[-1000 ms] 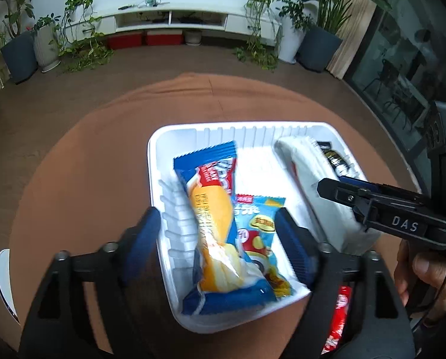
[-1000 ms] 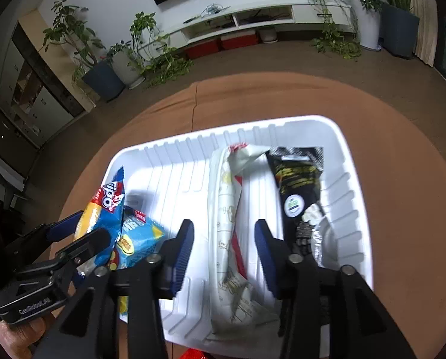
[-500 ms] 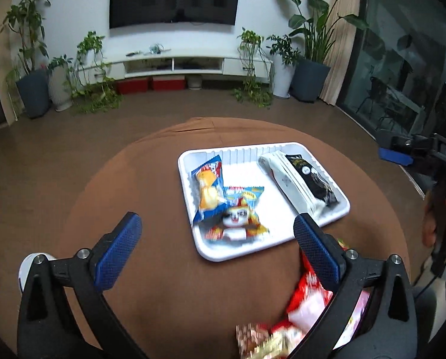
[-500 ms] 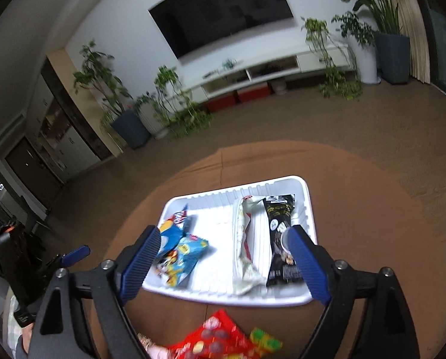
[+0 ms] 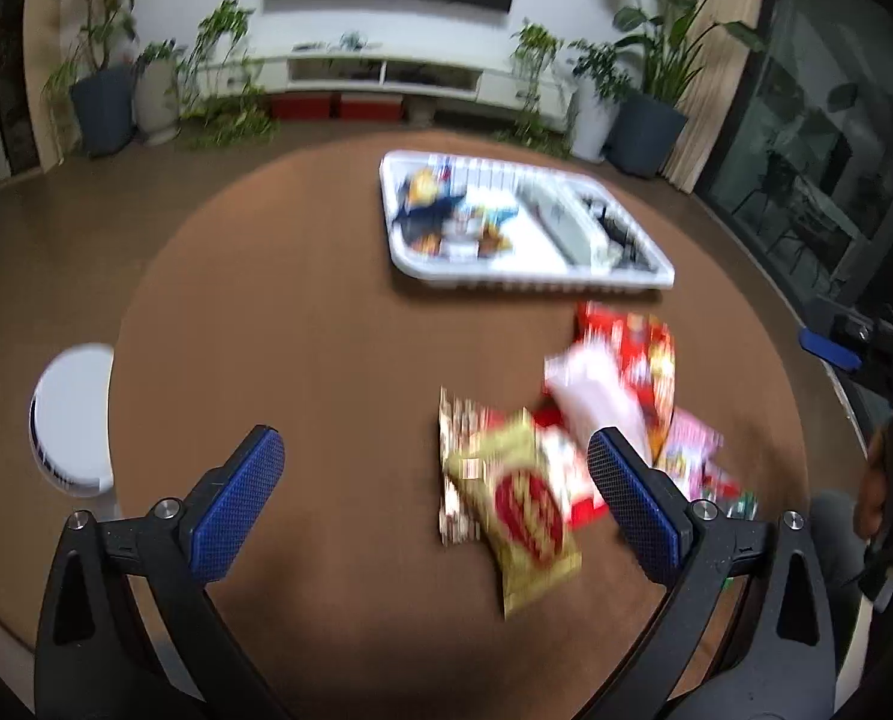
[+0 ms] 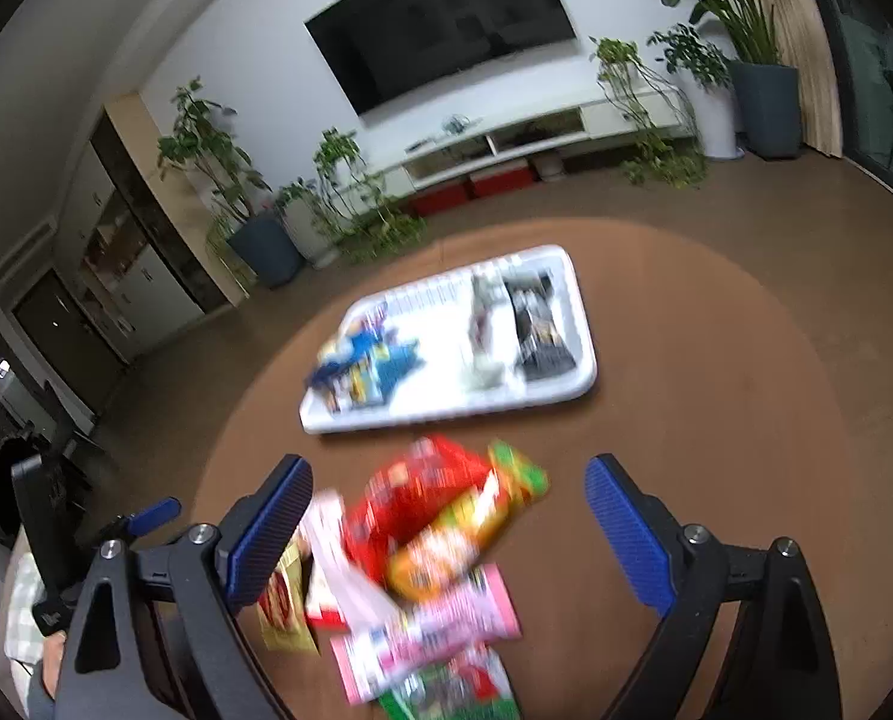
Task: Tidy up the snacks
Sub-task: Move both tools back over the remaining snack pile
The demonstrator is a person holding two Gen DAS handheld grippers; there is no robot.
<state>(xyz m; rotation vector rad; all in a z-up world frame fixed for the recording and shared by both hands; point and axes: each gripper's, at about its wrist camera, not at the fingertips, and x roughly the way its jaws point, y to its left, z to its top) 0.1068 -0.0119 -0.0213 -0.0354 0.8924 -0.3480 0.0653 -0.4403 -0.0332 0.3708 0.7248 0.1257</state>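
both tongs, left (image 5: 434, 492) and right (image 6: 449, 516), hover above the worktop (image 5: 302, 324). each gapes wide, gripping nothing. loose snacks (image 6: 428, 546) lie beneath them.

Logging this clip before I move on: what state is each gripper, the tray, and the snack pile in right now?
left gripper: open, empty, above the table.
right gripper: open, empty, above the loose pile.
white tray: flat on the table, holding four packets, two at each end.
black packet: lying in the tray beside the white packet.
loose snack pile: heaped on the table, outside the tray.
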